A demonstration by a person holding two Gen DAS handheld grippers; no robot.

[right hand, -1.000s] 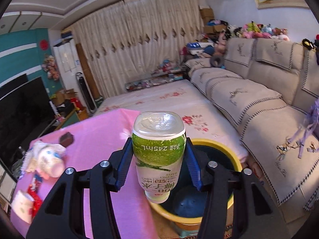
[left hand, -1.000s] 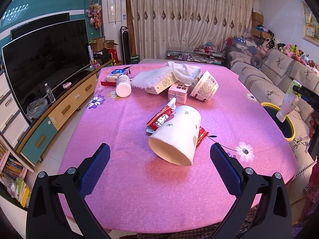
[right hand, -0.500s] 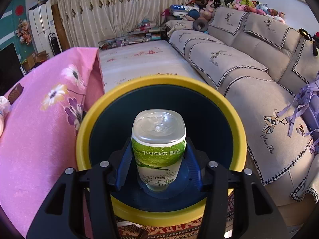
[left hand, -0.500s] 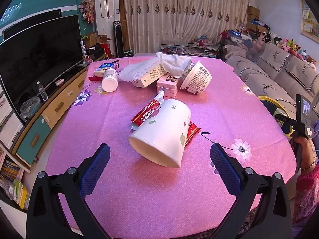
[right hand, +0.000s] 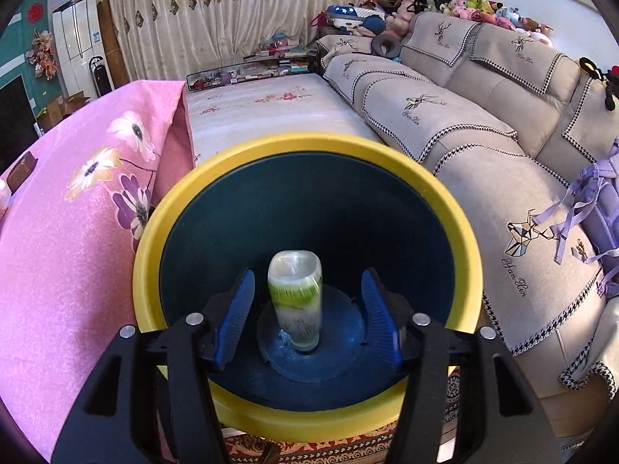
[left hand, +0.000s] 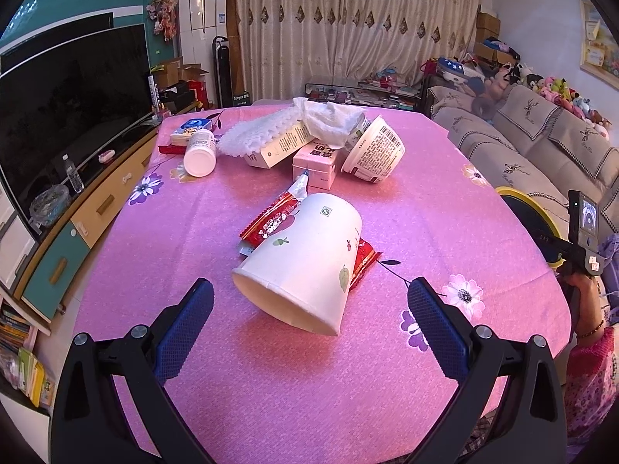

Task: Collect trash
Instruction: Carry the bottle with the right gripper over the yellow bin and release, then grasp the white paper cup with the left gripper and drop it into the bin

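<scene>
Bottle [right hand: 296, 301] now loose — below right claw [right hand: 305, 305], in bin [right hand: 305, 147]

Left gripper [left hand: 309, 324] jaws wide apart; right gripper [right hand: 307, 309] jaws parted.

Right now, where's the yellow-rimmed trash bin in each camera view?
Left wrist: yellow-rimmed trash bin at the right edge, beyond the pink tablecloth, partly hidden.
Right wrist: it fills the centre, a green-labelled bottle inside.
Shared landmark: the tablecloth.
</scene>
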